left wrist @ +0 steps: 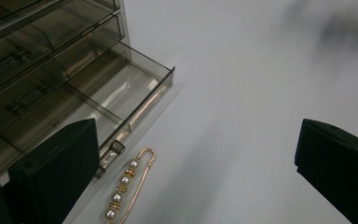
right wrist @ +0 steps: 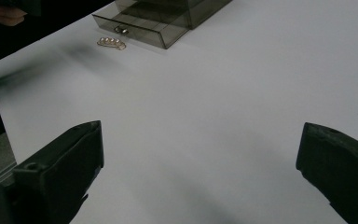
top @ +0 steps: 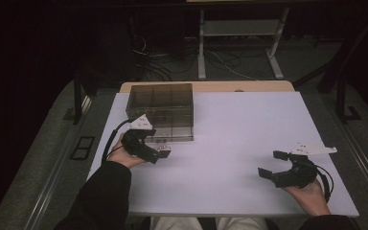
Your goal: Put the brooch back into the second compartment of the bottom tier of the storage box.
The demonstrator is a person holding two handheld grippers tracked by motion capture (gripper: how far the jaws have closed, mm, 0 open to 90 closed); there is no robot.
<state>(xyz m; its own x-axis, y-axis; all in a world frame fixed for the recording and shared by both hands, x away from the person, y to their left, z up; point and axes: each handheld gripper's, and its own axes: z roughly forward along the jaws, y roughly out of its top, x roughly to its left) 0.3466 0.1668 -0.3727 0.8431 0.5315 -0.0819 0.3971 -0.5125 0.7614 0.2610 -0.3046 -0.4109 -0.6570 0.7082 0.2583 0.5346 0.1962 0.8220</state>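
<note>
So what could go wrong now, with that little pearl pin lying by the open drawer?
The thin gold pin with pearls lies flat on the white table, so the open left gripper might slip off it. Its jaw is close to the pulled-out smoky clear plastic drawer and could knock it.

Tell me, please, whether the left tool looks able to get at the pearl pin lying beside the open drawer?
Probably yes. The left tool is open just above the pearl pin, which lies on the bare white table with nothing over it. The open drawer sits close on one side and may crowd that jaw.
</note>
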